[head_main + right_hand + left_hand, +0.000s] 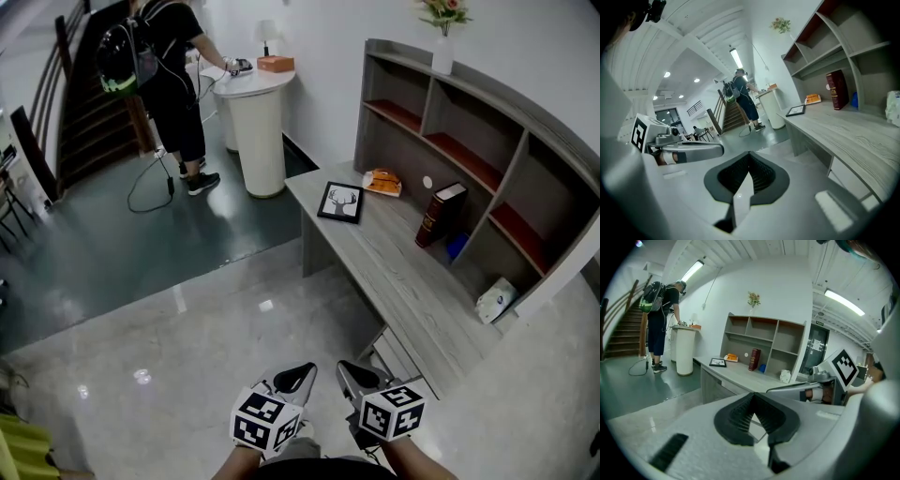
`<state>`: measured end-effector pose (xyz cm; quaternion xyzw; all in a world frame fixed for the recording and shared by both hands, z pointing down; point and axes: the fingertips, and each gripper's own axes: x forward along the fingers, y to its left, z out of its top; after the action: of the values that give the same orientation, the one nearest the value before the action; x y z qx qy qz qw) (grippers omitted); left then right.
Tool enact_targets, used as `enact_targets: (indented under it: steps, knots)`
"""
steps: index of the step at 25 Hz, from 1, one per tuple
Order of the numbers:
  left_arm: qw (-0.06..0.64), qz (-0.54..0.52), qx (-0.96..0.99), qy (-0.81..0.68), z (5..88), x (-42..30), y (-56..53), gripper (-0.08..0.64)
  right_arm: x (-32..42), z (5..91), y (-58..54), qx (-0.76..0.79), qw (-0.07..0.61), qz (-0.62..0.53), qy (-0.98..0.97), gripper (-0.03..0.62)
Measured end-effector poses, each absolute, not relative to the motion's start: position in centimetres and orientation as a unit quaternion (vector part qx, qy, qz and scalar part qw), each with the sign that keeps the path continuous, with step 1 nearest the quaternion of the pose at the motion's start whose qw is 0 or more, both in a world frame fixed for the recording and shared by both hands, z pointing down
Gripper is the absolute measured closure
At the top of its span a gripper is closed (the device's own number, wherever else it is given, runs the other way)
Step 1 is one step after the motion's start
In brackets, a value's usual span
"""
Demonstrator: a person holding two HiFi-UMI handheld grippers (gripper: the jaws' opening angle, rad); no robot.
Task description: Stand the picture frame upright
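A black picture frame (340,202) with a deer print lies flat near the far end of the long grey desk (403,281); it also shows small in the left gripper view as the frame (717,363) and in the right gripper view as the frame (795,110). Both grippers hang low at the bottom of the head view, over the floor and well short of the frame. My left gripper (302,373) is shut with nothing in it. My right gripper (349,370) is shut and empty too.
Grey shelving (469,141) backs the desk, with a dark red book (440,214), an orange packet (382,181), a blue object (457,247) and a white packet (494,300). A vase of flowers (442,37) tops it. A person (169,84) stands at a white pedestal (258,122) by stairs.
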<state>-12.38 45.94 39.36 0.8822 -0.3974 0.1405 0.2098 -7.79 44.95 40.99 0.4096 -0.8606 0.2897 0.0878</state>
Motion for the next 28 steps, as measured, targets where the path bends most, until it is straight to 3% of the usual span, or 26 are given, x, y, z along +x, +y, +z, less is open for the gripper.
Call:
enact_targets:
  steps: [13, 28]
  knots:
    - [0.227, 0.125, 0.884, -0.390, 40.0, -17.4, 40.6, 0.566, -12.5, 41.9, 40.0, 0.419, 0.104, 0.285, -0.856, 0.591]
    - [0.220, 0.136, 0.885, -0.388, 40.4, -17.0, 33.5, 0.558, -11.7, 42.2, 32.3, 0.425, 0.105, 0.290, -0.851, 0.591]
